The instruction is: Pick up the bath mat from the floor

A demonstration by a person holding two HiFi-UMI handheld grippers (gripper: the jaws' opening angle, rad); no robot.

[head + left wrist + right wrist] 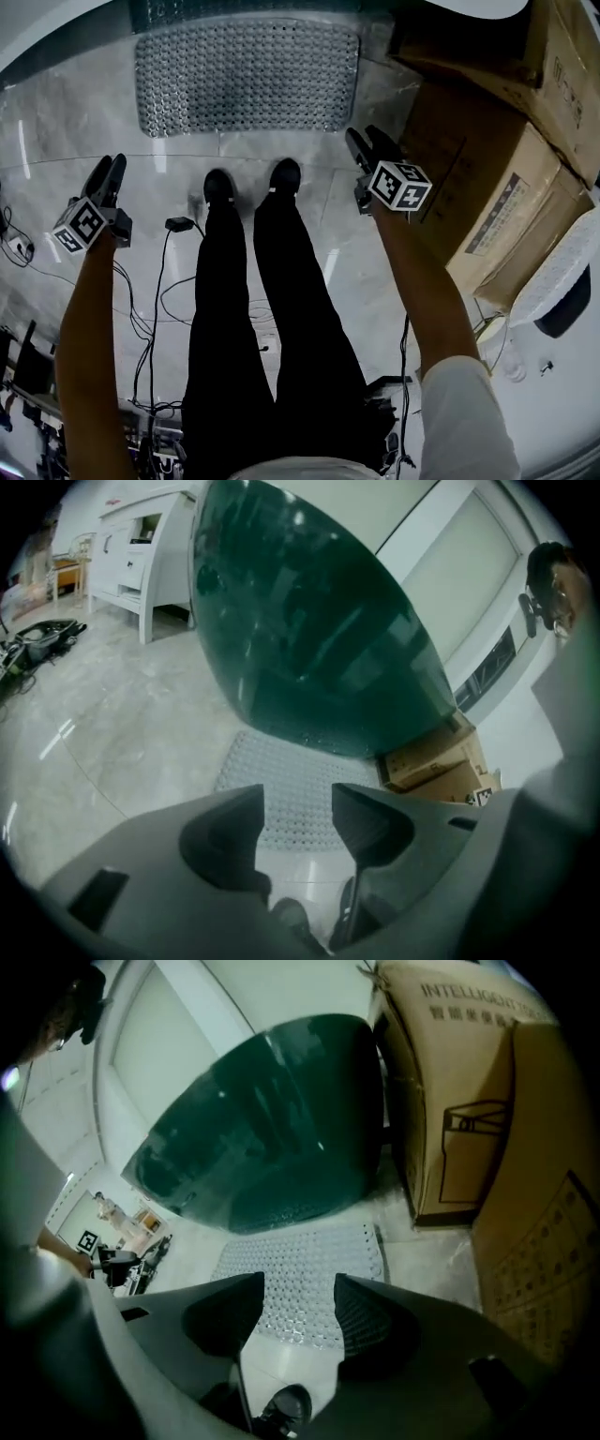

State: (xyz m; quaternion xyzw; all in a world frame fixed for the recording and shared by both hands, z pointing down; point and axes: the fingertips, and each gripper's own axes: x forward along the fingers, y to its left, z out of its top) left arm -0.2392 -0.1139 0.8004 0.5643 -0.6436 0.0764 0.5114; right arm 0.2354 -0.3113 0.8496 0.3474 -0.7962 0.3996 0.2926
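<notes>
a: where is the bath mat (246, 77) (281, 761) (300, 1251)?
b: flat on the pale marbled floor (75, 112), ahead of the person's black shoes (217, 185), with a strip of bare tile between toes and mat. grey, covered in rows of small bumps, long side lying across the head view. nothing touches it.

a: what is around it?
b: its far edge runs up to the base of a dark green curved panel (309, 621) (262, 1129). cardboard boxes (487, 187) (450, 1101) stand near its right end; cannot tell whether they touch it. cables (159, 291) trail over the floor behind the left shoe.

a: left gripper (105, 178) (298, 799)?
b: held out at the person's left, short of the mat and over bare floor. jaws stand wide apart with nothing between the pads; through the gap the left gripper view shows the mat and, lower down, a shoe tip.

a: right gripper (372, 141) (298, 1288)?
b: held out at the person's right, just beside the boxes, nearer to the mat's front edge than the left one but not on it. jaws wide, empty; the mat shows through the gap, well beyond the pads.
</notes>
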